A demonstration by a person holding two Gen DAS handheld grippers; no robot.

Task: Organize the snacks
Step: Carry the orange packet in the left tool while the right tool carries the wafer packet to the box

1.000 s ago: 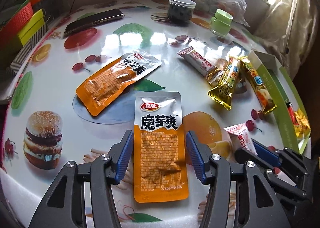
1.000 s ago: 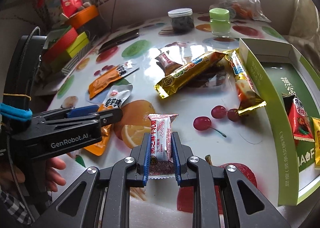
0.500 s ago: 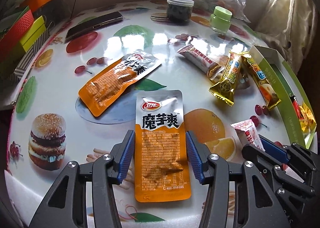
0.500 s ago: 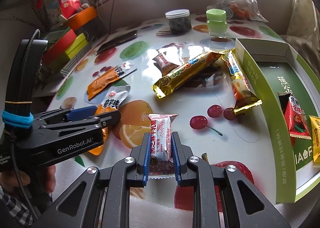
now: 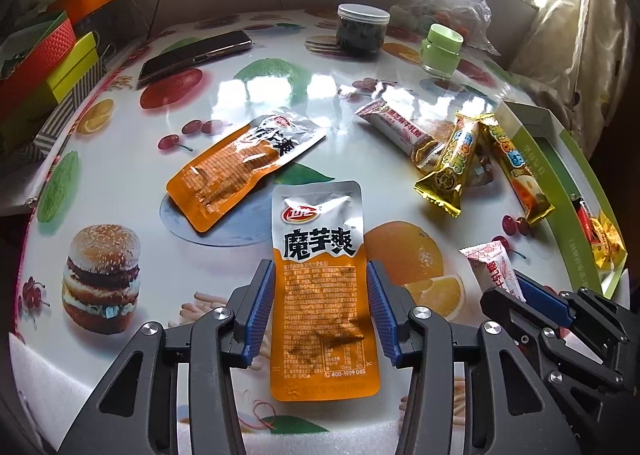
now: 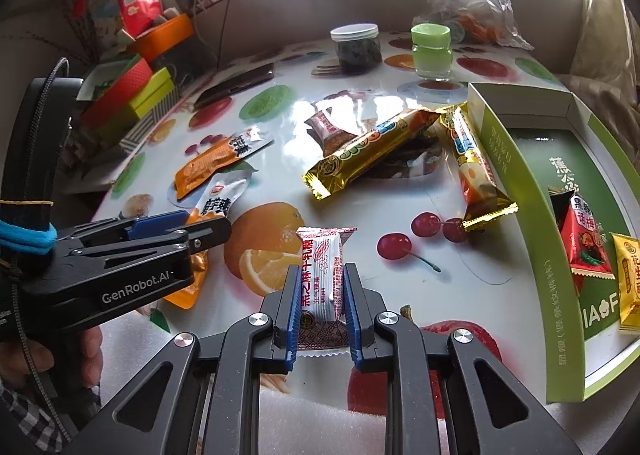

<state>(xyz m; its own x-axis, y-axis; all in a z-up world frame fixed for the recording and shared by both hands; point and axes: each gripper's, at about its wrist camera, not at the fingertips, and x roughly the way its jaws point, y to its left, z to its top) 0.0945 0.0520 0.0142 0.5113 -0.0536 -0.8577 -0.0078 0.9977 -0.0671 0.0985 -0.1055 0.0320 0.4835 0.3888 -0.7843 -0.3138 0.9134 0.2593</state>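
1. Left gripper (image 5: 320, 307): jaws about half open and closing, one blue pad on each side of the near orange pouch (image 5: 322, 295). Pads right at the pouch's edges; cannot tell if pressing yet.
2. Near orange pouch: flat on the table (image 5: 120, 191), silver end away from the gripper.
3. Right gripper (image 6: 321, 303): jaws narrow, squeezed onto the small white and red candy pack (image 6: 322, 275). Pack low over the table, by the printed orange.
4. Second orange pouch (image 5: 240, 163): flat, tilted, just behind the near one.
5. Two gold bars (image 6: 364, 149) and a white bar (image 5: 400, 129): in a loose heap near the green box (image 6: 516, 159).
6. Green box: open, at the right side of the table, with a red pack (image 6: 582, 239) and a yellow pack (image 6: 630, 279) inside.
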